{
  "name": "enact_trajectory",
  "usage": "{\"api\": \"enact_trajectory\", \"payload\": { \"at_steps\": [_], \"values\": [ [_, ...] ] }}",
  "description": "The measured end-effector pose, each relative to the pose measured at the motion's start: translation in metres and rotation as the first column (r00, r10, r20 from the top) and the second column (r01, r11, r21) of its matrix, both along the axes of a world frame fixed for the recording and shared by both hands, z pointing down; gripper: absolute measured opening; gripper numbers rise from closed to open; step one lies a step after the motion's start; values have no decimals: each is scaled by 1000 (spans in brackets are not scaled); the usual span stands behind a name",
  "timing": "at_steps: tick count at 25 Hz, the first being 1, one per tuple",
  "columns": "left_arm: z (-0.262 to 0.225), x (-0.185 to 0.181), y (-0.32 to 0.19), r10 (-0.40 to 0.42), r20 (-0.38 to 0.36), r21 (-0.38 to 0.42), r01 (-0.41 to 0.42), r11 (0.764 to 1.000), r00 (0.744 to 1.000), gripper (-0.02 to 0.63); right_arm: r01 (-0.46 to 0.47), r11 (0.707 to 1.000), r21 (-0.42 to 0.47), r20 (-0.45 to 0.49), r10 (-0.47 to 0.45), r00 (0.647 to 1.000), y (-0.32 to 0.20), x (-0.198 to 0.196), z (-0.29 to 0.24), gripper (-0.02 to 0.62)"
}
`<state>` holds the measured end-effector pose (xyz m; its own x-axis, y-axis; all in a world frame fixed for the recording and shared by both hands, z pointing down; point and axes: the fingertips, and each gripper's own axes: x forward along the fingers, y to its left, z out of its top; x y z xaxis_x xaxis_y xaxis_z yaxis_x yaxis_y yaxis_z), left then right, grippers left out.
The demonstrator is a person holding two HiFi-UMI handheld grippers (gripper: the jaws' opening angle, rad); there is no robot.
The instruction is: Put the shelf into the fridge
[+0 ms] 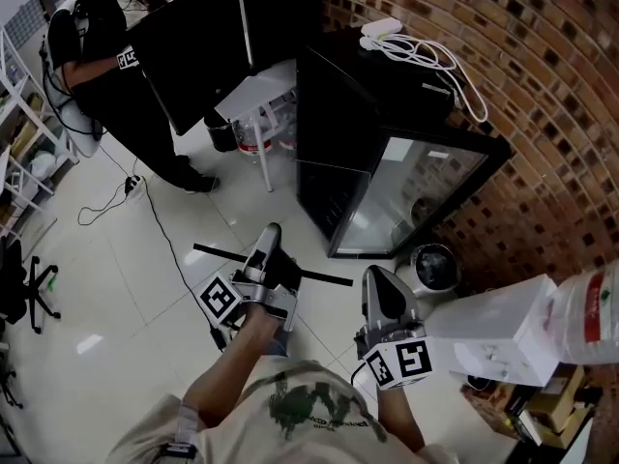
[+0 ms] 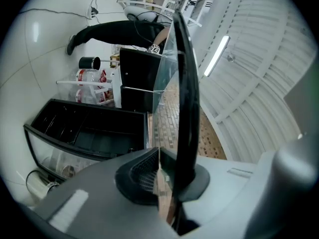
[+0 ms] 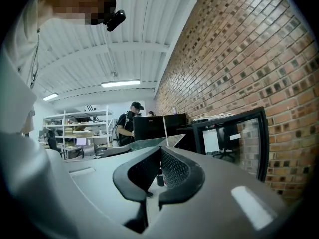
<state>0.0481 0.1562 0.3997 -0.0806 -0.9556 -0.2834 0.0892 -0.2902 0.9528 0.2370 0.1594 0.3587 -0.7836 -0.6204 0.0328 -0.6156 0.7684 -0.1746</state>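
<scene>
The shelf (image 1: 319,276) is a glass pane with a black rim. My left gripper (image 1: 272,237) is shut on it and holds it on edge above the floor. In the left gripper view the shelf (image 2: 182,83) runs upward from between the pads of the left gripper (image 2: 159,152). The small black fridge (image 1: 358,104) stands by the brick wall, its glass door (image 1: 416,191) swung open toward me. My right gripper (image 1: 379,278) hangs to the right of the shelf, apart from it. In the right gripper view its jaws (image 3: 160,151) are together on nothing, with the shelf pane (image 3: 144,144) and fridge door (image 3: 249,133) beyond.
A person in black (image 1: 116,75) stands at the back left beside a white table (image 1: 256,95) with bottles under it. A white power strip and cable (image 1: 416,51) lie on the fridge. A round metal pot (image 1: 432,264) and a white box (image 1: 493,332) sit at the right. A brick wall (image 1: 542,85) stands behind.
</scene>
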Motion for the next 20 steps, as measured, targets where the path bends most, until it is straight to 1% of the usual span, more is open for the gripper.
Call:
{"api": "enact_trajectory", "payload": {
  "at_steps": [5, 12, 16, 20],
  "values": [
    [3, -28, -34, 27, -13, -5, -27, 1000, 1000, 17, -20, 1000, -16, -21, 20, 1000, -29, -29, 2, 0],
    [7, -63, -81, 94, -15, -14, -94, 995, 996, 17, -71, 997, -22, -44, 70, 997, -71, -67, -1, 0],
    [11, -79, -107, 140, -10, -24, -141, 990, 990, 17, -112, 993, -24, -38, 111, 993, -94, -90, -6, 0],
    [18, -94, -131, 190, -22, -32, -191, 981, 982, 17, -149, 989, -19, -48, 148, 988, -112, -111, -8, 0]
  ]
}}
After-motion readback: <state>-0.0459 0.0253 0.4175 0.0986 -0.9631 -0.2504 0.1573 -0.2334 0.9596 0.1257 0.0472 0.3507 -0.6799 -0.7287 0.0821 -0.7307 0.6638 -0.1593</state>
